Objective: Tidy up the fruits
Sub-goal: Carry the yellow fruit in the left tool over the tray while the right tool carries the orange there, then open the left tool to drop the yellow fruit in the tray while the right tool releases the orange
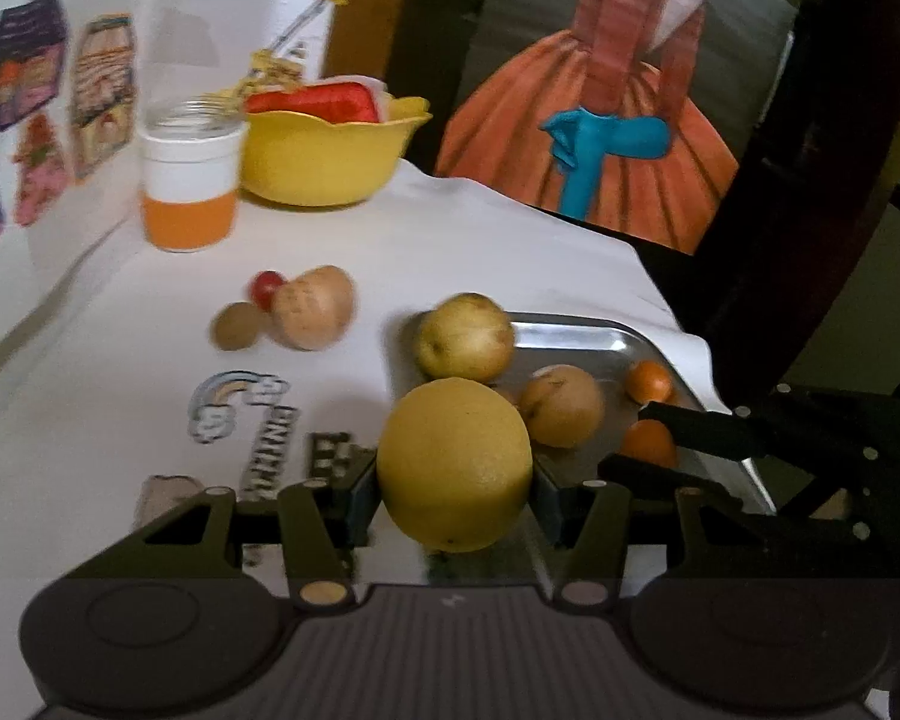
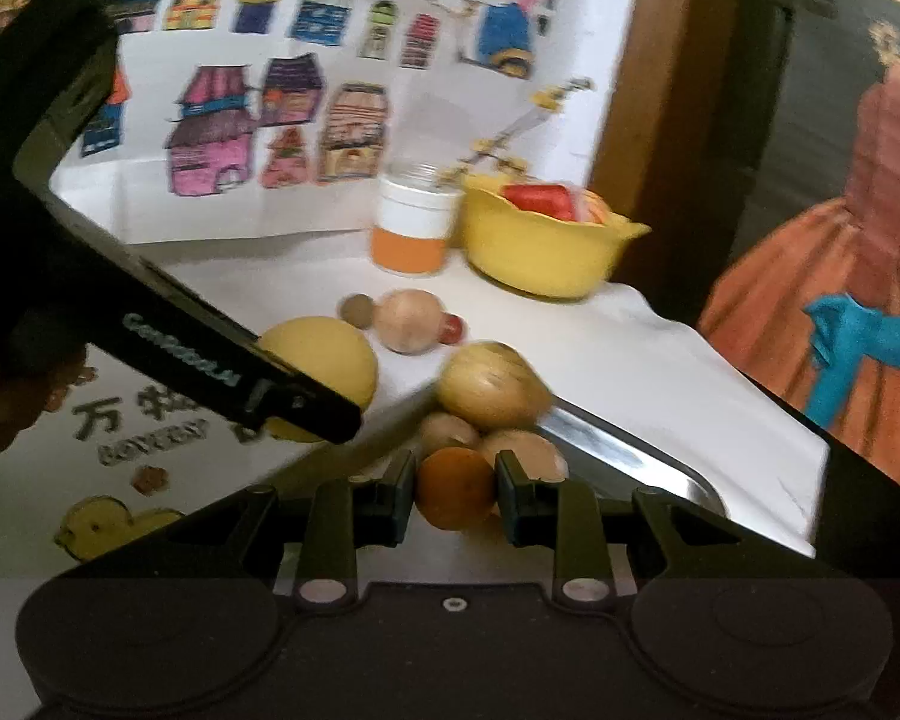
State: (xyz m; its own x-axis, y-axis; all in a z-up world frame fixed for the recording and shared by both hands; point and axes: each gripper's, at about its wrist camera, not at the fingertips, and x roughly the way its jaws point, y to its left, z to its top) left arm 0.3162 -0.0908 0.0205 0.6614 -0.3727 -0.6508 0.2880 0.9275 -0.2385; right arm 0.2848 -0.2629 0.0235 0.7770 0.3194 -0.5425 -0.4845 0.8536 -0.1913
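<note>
My left gripper (image 1: 456, 498) is shut on a large yellow citrus fruit (image 1: 455, 465), held at the near left edge of the metal tray (image 1: 576, 333). In the tray lie a yellow-green apple (image 1: 465, 336), a brownish pear (image 1: 561, 414) and an orange (image 1: 648, 381). My right gripper (image 2: 456, 492) is shut on a second orange (image 2: 456, 495) over the tray (image 2: 630, 462), just in front of the pears (image 2: 525, 447) and the apple (image 2: 489, 387). The right wrist view also shows the left gripper (image 2: 306, 408) holding the yellow fruit (image 2: 324, 360).
A kiwi (image 1: 237, 326), a cherry tomato (image 1: 267, 288) and a potato (image 1: 315, 306) lie on the white tablecloth left of the tray. Behind them stand an orange-and-white cup (image 1: 189, 180) and a yellow bowl (image 1: 330, 150). The table's edge runs just right of the tray.
</note>
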